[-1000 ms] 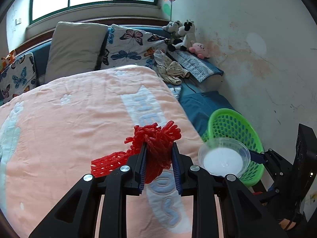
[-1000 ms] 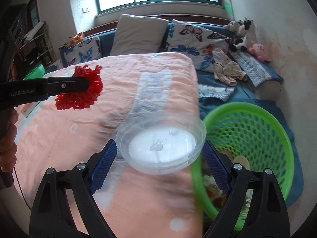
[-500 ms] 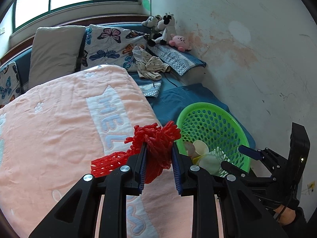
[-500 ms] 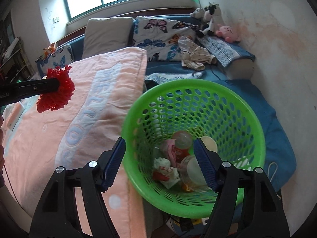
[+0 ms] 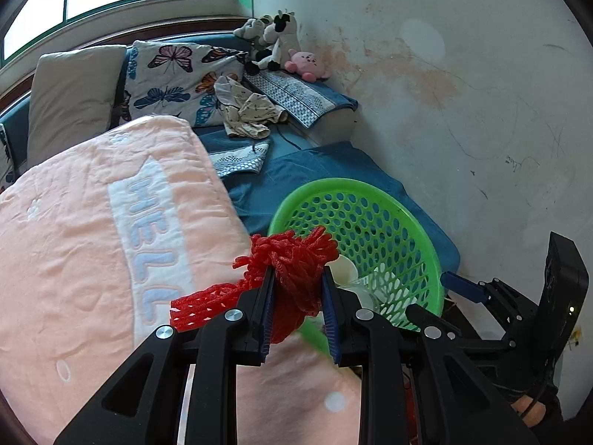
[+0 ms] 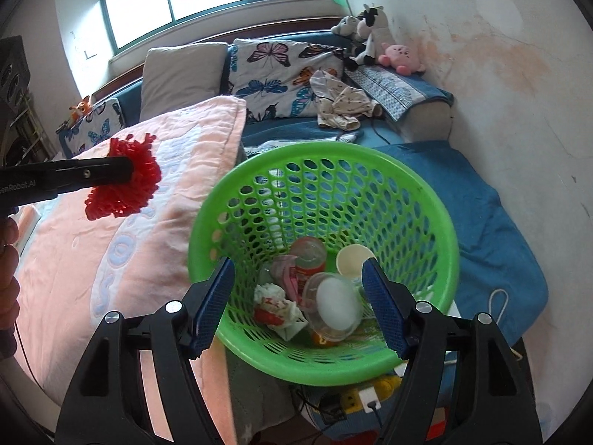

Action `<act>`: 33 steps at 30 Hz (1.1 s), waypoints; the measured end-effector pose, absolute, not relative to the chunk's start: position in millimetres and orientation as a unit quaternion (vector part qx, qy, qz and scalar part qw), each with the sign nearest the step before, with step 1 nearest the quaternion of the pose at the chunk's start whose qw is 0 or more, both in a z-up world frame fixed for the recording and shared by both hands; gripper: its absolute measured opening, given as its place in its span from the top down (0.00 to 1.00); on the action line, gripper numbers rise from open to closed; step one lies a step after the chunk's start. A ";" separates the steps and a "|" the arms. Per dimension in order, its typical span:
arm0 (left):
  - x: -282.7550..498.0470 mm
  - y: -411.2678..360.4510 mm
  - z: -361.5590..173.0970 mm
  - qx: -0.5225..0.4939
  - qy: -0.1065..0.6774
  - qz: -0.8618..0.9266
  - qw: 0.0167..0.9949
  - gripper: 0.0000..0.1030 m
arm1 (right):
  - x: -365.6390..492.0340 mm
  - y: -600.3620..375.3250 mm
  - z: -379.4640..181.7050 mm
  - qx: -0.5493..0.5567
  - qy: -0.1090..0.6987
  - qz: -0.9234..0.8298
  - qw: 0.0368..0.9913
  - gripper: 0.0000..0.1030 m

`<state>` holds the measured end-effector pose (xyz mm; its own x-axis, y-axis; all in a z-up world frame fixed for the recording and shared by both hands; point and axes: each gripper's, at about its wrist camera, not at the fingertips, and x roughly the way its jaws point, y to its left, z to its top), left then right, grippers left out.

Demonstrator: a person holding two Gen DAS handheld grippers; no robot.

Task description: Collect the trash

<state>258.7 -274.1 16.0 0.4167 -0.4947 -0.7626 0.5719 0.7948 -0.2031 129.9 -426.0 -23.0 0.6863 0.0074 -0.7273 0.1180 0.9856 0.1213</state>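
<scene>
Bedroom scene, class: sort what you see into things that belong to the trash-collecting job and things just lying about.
Job:
- red foam fruit net, gripped by left gripper
- green perforated plastic basket
- clear plastic lidded cup inside it
- right gripper, open

Lying about:
- butterfly-print pillow
- pink plush toy
- pink towel blanket

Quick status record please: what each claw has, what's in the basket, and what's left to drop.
left claw: shut on red foam net, near the basket rim
right claw: open, empty, above green basket
basket contents: clear plastic cup, small bottle, crumpled wrappers, round lid
basket place: beside pink blanket
left to drop: red foam net
</scene>
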 end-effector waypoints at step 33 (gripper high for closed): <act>229.7 -285.6 15.1 0.047 0.434 -0.319 0.841 0.32 | 94.3 -424.3 -19.3 0.107 0.379 -0.023 0.919 0.27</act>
<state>229.7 -285.6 15.1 0.4194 -0.4950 -0.7610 0.5771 0.7924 -0.1974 94.3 -424.3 -19.3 0.7109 0.0387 -0.7022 0.1233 0.9762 0.1786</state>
